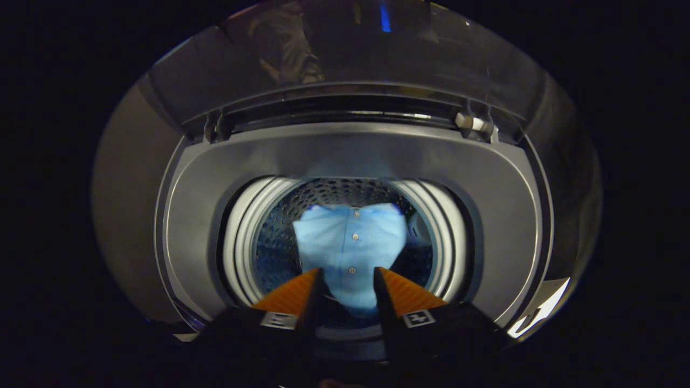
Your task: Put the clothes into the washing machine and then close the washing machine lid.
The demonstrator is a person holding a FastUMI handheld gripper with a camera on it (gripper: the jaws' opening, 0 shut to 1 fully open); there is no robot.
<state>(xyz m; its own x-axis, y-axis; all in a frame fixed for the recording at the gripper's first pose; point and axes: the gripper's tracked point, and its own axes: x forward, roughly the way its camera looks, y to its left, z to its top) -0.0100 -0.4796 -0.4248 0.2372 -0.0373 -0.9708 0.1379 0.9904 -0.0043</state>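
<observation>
Directly below and ahead of the gripper [347, 277], in the gripper view, lies the round mouth of a top-loading washer [350, 156], seen from above. The two fingers [318, 285] point down into it and stand apart, with a clear gap between them. A pale blue buttoned shirt [350, 242] shows through that gap and just beyond the fingertips, bunched and hanging inside the drum [275, 237], whose perforated metal wall curves around behind the cloth. Whether the fingers press on the shirt or merely frame it cannot be told; its lower part runs down between them and out of sight. Around the drum sits a broad grey rim [183, 226]. Beyond the rim, on the far side from the gripper, the lid [350, 48] stands raised, its glossy dark panel catching dim reflections, with a hinge [473, 124] at its base to the right. The step in hand looks like loading: the shirt is already within the drum's mouth. The next move likely calls for making sure the cloth is free of the fingers, lifting the gripper out past the rim, then reaching beyond to the lid to bring it down.
</observation>
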